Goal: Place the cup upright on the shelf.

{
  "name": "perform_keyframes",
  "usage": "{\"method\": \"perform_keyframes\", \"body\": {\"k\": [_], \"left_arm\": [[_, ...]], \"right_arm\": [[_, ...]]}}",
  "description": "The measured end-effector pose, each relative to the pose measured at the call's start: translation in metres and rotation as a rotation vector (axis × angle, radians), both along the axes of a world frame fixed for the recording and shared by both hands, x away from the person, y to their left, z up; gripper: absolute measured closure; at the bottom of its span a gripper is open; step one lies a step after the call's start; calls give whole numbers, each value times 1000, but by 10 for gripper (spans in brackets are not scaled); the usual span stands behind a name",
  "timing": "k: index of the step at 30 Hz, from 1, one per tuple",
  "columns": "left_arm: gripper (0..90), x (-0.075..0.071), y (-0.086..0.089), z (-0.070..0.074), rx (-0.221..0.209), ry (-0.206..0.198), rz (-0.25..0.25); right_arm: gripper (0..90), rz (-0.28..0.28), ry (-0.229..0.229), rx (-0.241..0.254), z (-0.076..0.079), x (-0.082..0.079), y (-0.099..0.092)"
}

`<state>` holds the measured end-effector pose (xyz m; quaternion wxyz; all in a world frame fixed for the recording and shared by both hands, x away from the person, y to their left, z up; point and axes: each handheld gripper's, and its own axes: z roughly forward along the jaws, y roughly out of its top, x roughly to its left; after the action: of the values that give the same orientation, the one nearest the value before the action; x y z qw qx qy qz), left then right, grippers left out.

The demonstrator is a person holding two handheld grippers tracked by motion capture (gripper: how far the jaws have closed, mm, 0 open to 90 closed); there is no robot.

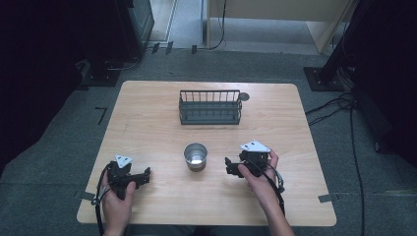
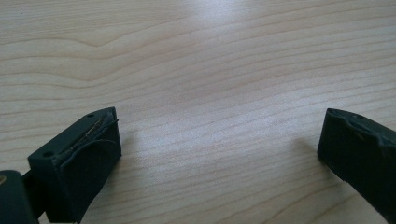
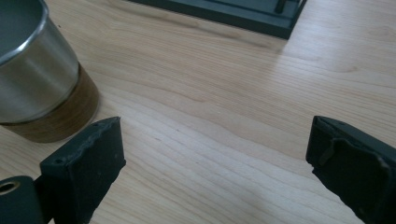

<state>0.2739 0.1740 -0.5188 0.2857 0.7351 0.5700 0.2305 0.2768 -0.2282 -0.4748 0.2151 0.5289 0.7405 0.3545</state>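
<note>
- Left gripper point(image 1: 145, 174): jaws wide apart, empty, over pale wooden table point(image 1: 147, 123)
- Right gripper point(image 1: 228, 166): jaws wide apart, empty, beside shiny steel cup with brown wooden base point(image 1: 195, 156)
- Dark wire basket point(image 1: 209, 107): beyond cup

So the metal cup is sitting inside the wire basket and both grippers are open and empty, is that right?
Not quite. The metal cup stands on the bare table, apart from the wire basket and nearer the person, as the high view shows. Both the left gripper and right gripper are open and empty.
</note>
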Motion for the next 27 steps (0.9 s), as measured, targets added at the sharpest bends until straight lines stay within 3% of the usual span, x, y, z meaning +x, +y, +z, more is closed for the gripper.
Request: {"method": "perform_keyframes", "body": {"k": [27], "left_arm": [[0,0,0,0,0,0,-3]], "right_arm": [[46,145,16,36,-8,-7,56]]}}
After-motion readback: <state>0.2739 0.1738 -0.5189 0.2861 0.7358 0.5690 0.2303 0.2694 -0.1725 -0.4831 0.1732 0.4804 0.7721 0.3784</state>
